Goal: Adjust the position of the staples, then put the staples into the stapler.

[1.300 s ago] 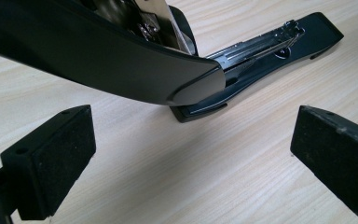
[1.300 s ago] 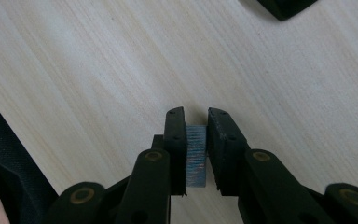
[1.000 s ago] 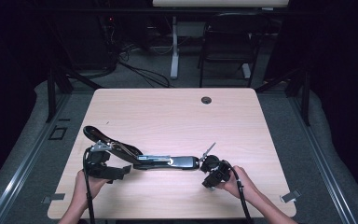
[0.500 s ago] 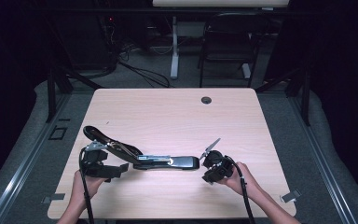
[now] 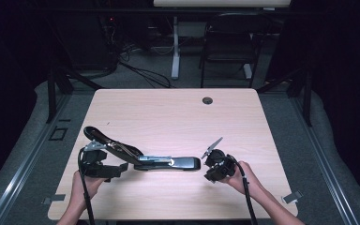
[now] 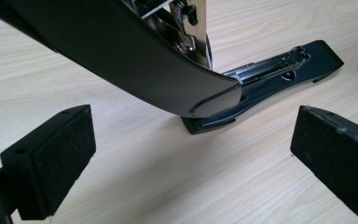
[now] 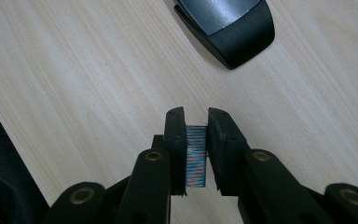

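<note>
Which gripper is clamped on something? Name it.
The right gripper: its jaws pinch a strip of staples. The left gripper stands wide open, gripping nothing.

The black stapler (image 5: 164, 162) lay opened on the table (image 5: 178, 112), its lid tilted up, a staple strip (image 7: 196, 154) near its front end.

In the high view my right gripper (image 5: 208, 164), clamped on a strip of staples (image 7: 196, 154), has drawn slightly away from the front end of the opened stapler (image 5: 168, 162), toward lower right of frame. My left gripper (image 5: 115, 169) sits marginally lower left.
</note>
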Demonstrator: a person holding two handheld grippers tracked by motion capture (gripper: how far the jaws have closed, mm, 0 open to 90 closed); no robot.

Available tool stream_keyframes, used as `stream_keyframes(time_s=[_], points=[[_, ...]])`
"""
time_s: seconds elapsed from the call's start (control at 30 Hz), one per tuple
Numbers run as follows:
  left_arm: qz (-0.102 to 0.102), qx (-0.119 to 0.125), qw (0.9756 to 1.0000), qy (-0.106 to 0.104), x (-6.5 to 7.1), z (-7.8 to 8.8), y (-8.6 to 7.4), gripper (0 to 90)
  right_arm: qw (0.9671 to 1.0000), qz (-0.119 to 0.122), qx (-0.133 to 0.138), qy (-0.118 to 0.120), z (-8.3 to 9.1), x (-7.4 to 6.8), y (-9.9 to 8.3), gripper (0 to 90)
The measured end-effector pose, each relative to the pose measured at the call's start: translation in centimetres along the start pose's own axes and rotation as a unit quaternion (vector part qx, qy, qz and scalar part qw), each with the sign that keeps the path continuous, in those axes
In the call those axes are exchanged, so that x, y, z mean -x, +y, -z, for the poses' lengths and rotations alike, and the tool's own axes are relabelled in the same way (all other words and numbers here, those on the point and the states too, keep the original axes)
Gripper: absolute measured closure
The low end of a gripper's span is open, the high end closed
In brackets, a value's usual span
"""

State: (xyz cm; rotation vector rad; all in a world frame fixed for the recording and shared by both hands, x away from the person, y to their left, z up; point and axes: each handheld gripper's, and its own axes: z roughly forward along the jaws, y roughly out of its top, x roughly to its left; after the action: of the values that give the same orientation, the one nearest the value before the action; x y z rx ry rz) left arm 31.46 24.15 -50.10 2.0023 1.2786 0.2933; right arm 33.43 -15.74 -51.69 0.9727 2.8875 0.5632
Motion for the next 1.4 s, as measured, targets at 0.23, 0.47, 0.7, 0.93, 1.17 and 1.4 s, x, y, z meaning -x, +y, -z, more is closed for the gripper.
stream_keyframes(time_s=[0.23, 0.47, 0.7, 0.93, 1.17, 1.4], points=[[0.015, 0.018, 0.9996, 0.019, -0.3, 0.6, 0.1, 0.2, 1.0000, 0.003, 0.001, -0.003, 0.1, 0.1, 0.1, 78.4], [0.033, 0.042, 0.9976, 0.043, -0.6, 1.4, 0.2, 0.3, 1.0000, 0.006, 0.003, -0.006, 0.0, 0.1, 0.3, 78.4], [0.038, 0.065, 0.9954, 0.059, -0.9, 2.1, 0.3, 2.0, 0.9998, 0.013, 0.007, -0.012, 0.3, 0.3, 0.4, 78.5], [0.047, 0.101, 0.9913, 0.069, -1.1, 2.8, 0.5, 9.4, 0.9996, 0.022, 0.010, -0.018, 0.6, 0.4, 0.7, 78.4], [0.060, 0.157, 0.9823, 0.083, -1.5, 3.8, 0.7, 17.5, 0.9993, 0.019, 0.025, -0.018, 0.7, 0.7, 0.8, 78.4], [0.061, 0.198, 0.9732, 0.100, -2.0, 4.2, 0.8, 30.8, 0.9988, 0.020, 0.036, -0.027, 1.0, 0.9, 1.2, 78.4]])
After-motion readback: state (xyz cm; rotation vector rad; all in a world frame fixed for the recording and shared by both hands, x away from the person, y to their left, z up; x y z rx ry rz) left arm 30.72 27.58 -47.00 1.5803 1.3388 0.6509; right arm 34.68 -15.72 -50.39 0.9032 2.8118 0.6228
